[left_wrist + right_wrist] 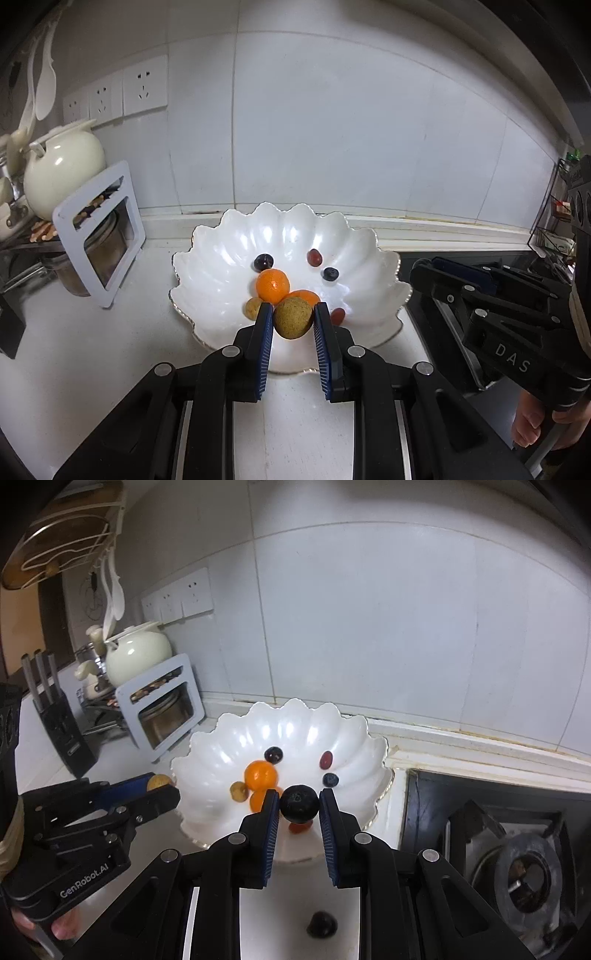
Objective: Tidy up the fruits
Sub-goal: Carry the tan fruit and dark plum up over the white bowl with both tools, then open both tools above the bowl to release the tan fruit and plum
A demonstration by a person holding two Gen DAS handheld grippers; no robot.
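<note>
the white scalloped bowl (229, 266) sits on the worktop (92, 350) against the tiled wall, just left of the gas stove (517, 867). the left gripper (293, 314) hangs over the bowl's near rim, its fingers (264, 332) pinching a brownish-green round fruit (293, 318). the right gripper (299, 805), also at the bowl's near rim, pinches a dark blueberry (299, 804) between its fingers (271, 819). inside the bowl lie an orange (273, 284) with a second orange partly hidden behind the held fruit, a small brown fruit (253, 308), two dark berries (263, 262), and two red grapes (314, 257). another dark fruit (321, 925) lies on the worktop in front of the bowl
</note>
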